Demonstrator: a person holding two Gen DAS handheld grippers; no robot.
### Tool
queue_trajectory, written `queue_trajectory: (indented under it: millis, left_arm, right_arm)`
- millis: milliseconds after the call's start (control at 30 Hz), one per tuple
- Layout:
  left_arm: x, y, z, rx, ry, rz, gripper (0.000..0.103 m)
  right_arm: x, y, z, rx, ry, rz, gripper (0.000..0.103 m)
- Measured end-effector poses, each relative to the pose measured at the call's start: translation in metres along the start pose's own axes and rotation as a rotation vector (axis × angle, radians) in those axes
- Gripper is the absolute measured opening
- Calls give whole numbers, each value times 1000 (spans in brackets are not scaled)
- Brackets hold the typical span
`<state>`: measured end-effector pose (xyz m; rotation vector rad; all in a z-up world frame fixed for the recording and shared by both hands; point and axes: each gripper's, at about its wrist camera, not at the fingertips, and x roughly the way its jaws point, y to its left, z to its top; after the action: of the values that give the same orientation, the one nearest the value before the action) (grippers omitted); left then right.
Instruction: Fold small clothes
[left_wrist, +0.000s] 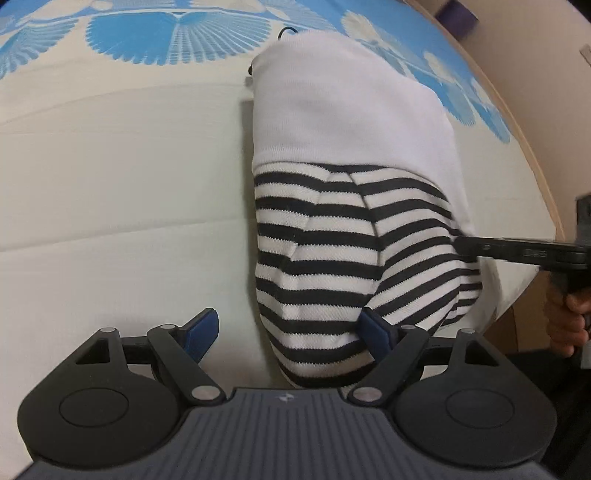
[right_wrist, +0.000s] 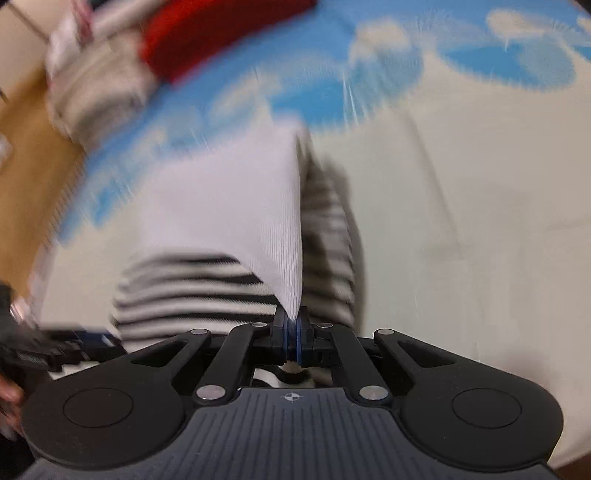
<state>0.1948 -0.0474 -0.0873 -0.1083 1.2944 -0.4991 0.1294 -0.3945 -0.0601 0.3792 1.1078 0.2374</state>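
A small garment lies on the bed: a white body (left_wrist: 343, 107) with a black-and-white striped part (left_wrist: 332, 251) nearest me. My left gripper (left_wrist: 288, 328) is open; its right pad touches the striped edge and its left pad rests on bare sheet. My right gripper (right_wrist: 292, 328) is shut on a lifted fold of the white fabric (right_wrist: 258, 221), with the striped part (right_wrist: 192, 291) under it. In the left wrist view the right gripper's black finger (left_wrist: 517, 251) reaches in from the right at the garment's edge. The right wrist view is blurred.
The bed sheet (left_wrist: 110, 184) is cream with a blue fan pattern at the far side. The wooden bed edge (left_wrist: 532, 147) runs down the right. A red item (right_wrist: 221, 33) and a pile of folded clothes (right_wrist: 99, 85) lie at the far left of the right wrist view.
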Motion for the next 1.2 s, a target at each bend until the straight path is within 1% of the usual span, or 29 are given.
queue_trajectory:
  millis: [33, 67, 167, 200, 233, 267, 300, 333, 400, 433, 467, 600, 700, 800, 833, 867, 900, 933, 967, 1000, 1067, 1100, 1133, 1200]
  left_arm:
    - [-1, -1, 1, 8, 0, 5, 86]
    - [-1, -1, 2, 3, 0, 9, 86]
    - [-8, 1, 6, -30, -13, -14, 86]
    - [-13, 0, 6, -37, -28, -29, 86]
    - [-18, 1, 10, -52, -48, -61, 86]
    - [-24, 5, 15, -74, -68, -93, 86]
    - [-29, 11, 22, -105, -89, -118, 86]
    - [-32, 19, 31, -148, -111, -138, 86]
    - [-32, 32, 46, -214, -134, -151, 86]
    - [-28, 38, 55, -238, -141, -150, 86]
    - [-23, 43, 61, -254, -143, -149, 86]
    - [15, 62, 78, -343, -98, -183, 87]
    - [38, 70, 81, -398, -72, -220, 88]
    - [50, 71, 87, -408, -88, -271, 87]
    - [52, 70, 89, -403, -101, -273, 85]
    - [52, 69, 91, -397, -114, -276, 77]
    - [52, 67, 92, -390, -124, -267, 69]
    - [49, 63, 93, -375, -139, -257, 63]
    - [45, 60, 93, -357, -153, -243, 51]
    - [38, 59, 96, -342, -172, -234, 42]
    - [16, 60, 103, -313, -243, -216, 39]
    - [3, 60, 107, -291, -288, -201, 39]
    - [-12, 60, 112, -251, -339, -174, 39]
    - [-31, 61, 123, -178, -413, -121, 40]
  right_arm:
    - [10, 3, -3, -23, 37, -24, 3]
    - [16, 6, -4, -44, 55, -43, 3]
    - [22, 11, -2, -52, 56, -50, 4]
    - [20, 13, -2, -54, 54, -45, 6]
    - [16, 13, 0, -51, 39, -38, 11]
    - [10, 13, 2, -40, 9, -27, 12]
    - [5, 13, 4, -24, -30, -15, 20]
    - [-2, 10, 8, 5, -79, 8, 41]
    - [-12, 2, 12, 75, -158, 29, 65]
    - [-13, -2, 15, 107, -184, 26, 65]
    - [-10, -3, 20, 124, -185, 26, 65]
    - [10, -5, 31, 158, -142, 58, 64]
    - [29, -2, 36, 173, -91, 28, 64]
    - [48, -1, 39, 165, -50, -5, 65]
    - [52, 1, 38, 160, -42, -10, 63]
    - [55, 2, 38, 158, -38, -8, 60]
    - [57, 3, 39, 156, -39, 0, 44]
    - [58, 6, 40, 153, -43, 15, 31]
    - [60, 9, 42, 152, -48, 22, 27]
    - [59, 14, 43, 143, -59, 15, 21]
    - [55, 24, 45, 123, -92, 6, 18]
    - [53, 26, 47, 129, -114, 18, 16]
    - [49, 28, 51, 144, -148, 50, 15]
    - [46, 37, 60, 148, -207, 101, 15]
